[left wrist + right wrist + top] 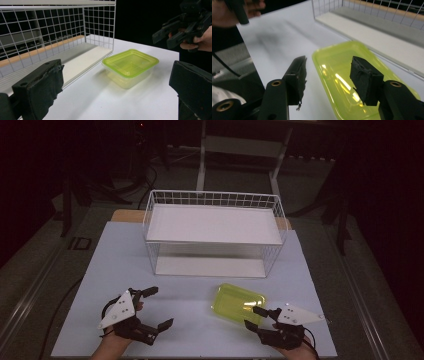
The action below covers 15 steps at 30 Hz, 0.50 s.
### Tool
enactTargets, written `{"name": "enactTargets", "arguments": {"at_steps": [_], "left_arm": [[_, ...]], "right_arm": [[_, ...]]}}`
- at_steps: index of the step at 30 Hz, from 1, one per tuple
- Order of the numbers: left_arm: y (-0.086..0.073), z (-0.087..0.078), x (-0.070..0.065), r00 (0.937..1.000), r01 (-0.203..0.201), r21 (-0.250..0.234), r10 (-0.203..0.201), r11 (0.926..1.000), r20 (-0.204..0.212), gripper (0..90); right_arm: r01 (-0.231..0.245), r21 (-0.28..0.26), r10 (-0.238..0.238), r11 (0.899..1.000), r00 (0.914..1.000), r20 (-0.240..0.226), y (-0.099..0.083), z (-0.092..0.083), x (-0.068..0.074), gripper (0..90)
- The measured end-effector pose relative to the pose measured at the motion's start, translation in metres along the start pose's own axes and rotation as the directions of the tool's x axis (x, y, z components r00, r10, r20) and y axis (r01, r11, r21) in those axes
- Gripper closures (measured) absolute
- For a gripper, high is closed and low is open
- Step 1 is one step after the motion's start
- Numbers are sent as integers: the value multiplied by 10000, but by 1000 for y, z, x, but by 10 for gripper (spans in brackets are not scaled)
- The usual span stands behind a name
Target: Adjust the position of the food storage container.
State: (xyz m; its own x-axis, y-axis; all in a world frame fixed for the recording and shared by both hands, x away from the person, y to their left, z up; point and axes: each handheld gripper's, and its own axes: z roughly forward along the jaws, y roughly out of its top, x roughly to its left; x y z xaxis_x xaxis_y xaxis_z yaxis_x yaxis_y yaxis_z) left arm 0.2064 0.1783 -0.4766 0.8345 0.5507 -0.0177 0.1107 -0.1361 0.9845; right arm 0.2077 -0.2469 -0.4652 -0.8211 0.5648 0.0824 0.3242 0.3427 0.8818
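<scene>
Left tool (159,307) idle at desk (190,320) front-left, jaws spread wide, holding nothing. Green lidded box (238,302) sits front-right, just before wire rack (214,232). Right tool (257,317), half-closed, straddles box's near rim w/o clamping yet. Judgement: sink lower, center pads on rim, squeeze gently; thin plastic may flex or skid.

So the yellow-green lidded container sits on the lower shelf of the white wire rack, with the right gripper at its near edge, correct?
Not quite. The yellow-green lidded container sits on the white table in front of the white wire rack, not on its lower shelf; the high view shows this. The right gripper is indeed at its near edge.
</scene>
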Motion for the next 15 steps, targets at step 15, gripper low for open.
{"name": "enactTargets", "arguments": {"at_steps": [15], "left_arm": [[-2,1,1,10000,40,98,-41,9999,57,0]], "right_arm": [[223,1826,-170,9829,9994,-310,-15,18,-3,664]]}}
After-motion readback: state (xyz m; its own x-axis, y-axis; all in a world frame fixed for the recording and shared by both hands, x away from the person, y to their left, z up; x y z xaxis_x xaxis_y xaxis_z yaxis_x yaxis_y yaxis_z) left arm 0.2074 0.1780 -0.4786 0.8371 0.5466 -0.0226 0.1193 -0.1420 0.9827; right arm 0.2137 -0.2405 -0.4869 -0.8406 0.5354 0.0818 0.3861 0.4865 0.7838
